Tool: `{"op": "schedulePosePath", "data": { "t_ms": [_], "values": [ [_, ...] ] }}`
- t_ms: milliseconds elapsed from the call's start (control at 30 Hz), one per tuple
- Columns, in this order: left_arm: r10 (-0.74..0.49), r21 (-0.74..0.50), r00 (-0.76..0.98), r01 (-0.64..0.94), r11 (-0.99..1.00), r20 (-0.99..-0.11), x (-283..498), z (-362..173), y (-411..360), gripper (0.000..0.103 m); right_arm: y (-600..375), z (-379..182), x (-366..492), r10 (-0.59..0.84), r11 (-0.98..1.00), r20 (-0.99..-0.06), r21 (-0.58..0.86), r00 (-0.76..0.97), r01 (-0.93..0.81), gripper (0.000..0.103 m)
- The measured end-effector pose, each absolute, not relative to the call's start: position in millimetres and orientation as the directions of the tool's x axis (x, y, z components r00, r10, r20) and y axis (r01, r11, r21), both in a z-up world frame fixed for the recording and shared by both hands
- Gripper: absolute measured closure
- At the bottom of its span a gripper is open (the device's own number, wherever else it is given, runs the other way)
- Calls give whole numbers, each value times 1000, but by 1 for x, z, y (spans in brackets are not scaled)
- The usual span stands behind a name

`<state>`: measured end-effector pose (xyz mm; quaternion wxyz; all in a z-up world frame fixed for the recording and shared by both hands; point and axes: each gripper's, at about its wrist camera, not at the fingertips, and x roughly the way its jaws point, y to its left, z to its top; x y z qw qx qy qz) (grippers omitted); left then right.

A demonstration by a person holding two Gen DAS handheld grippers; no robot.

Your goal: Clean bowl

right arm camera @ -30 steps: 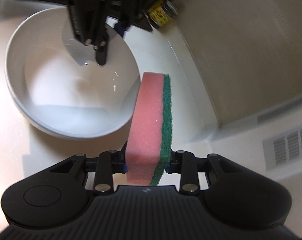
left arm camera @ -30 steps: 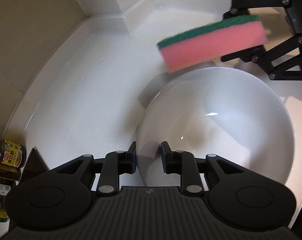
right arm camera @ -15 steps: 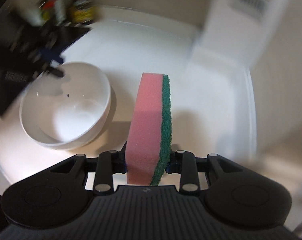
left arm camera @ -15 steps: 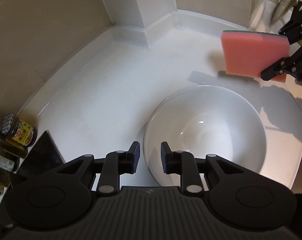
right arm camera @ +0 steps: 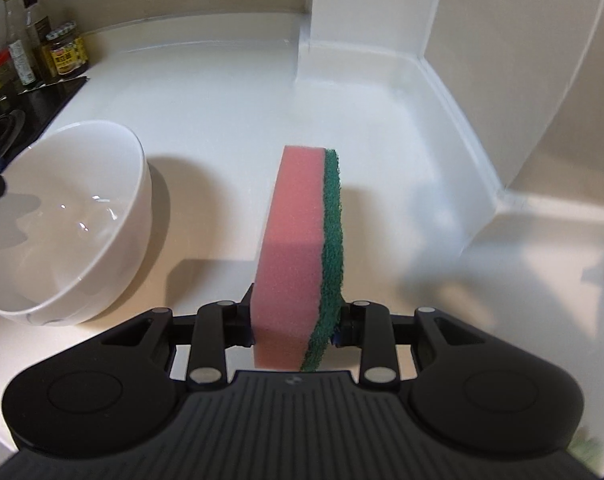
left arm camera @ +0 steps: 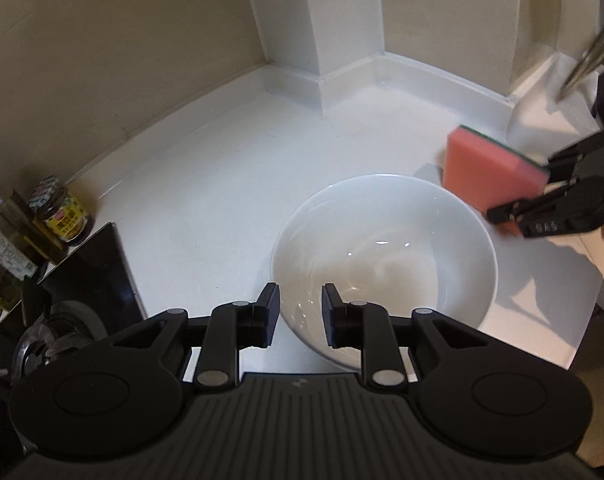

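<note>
The round white ceramic bowl (left arm camera: 383, 256) sits on the white worktop (left arm camera: 206, 200). The left hand-held gripper (left arm camera: 300, 312) straddles its near rim, jaws apart. The right hand-held gripper (right arm camera: 296, 322) clamps an upright pink-and-green sponge (right arm camera: 300, 256) beside the bowl.

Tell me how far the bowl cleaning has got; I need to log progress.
Done: the right tool is clamped on the pink-and-green sponge. In hand: the sponge hangs beside the white bowl, not touching it; the left tool straddles the bowl's near rim, and the frames do not show a firm grip. Left: wiping the inside; whether any scrubbing has happened cannot be told, though the inside looks glossy.
</note>
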<state>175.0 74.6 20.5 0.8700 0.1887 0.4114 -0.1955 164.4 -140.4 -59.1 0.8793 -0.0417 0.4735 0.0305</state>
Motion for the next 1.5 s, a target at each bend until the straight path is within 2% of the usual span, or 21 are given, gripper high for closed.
{"op": "schedulePosePath", "data": {
  "t_ms": [200, 300, 500, 700, 867, 1067, 1133, 1367, 1500],
  "values": [
    [-128, 183, 648, 390, 902, -751, 159, 32, 72, 76, -143, -67, 161, 28, 995, -831, -30, 555, -95, 74],
    [-121, 148, 675, 327, 933, -728, 151, 37, 68, 76, -147, -65, 157, 57, 993, -822, -13, 567, -119, 65],
    [-43, 153, 711, 210, 966, -702, 123, 38, 52, 76, -159, -50, 138, 126, 987, -767, 34, 629, -155, 65],
    [-4, 99, 705, 106, 989, -709, 98, 33, 47, 76, -174, -28, 101, 172, 981, -699, 56, 694, -186, 65],
    [90, 158, 707, 31, 987, -701, 79, 29, 36, 76, -187, -19, 76, 214, 976, -678, 119, 703, -182, 65],
    [27, 64, 744, 21, 998, -668, 62, 35, 40, 75, -198, -8, 47, 208, 978, -662, 130, 720, -163, 65],
    [5, 36, 763, 24, 999, -647, 54, 38, 42, 66, -201, -6, 39, 199, 980, -663, 134, 721, -147, 65],
    [-4, -32, 792, -20, 999, -611, 33, 44, 41, 66, -198, 4, 17, 176, 984, -660, 103, 731, -144, 65],
    [-27, -77, 781, -26, 997, -624, 26, 46, 42, 66, -197, 10, 9, 180, 981, -656, 68, 733, -181, 65]
  ]
}}
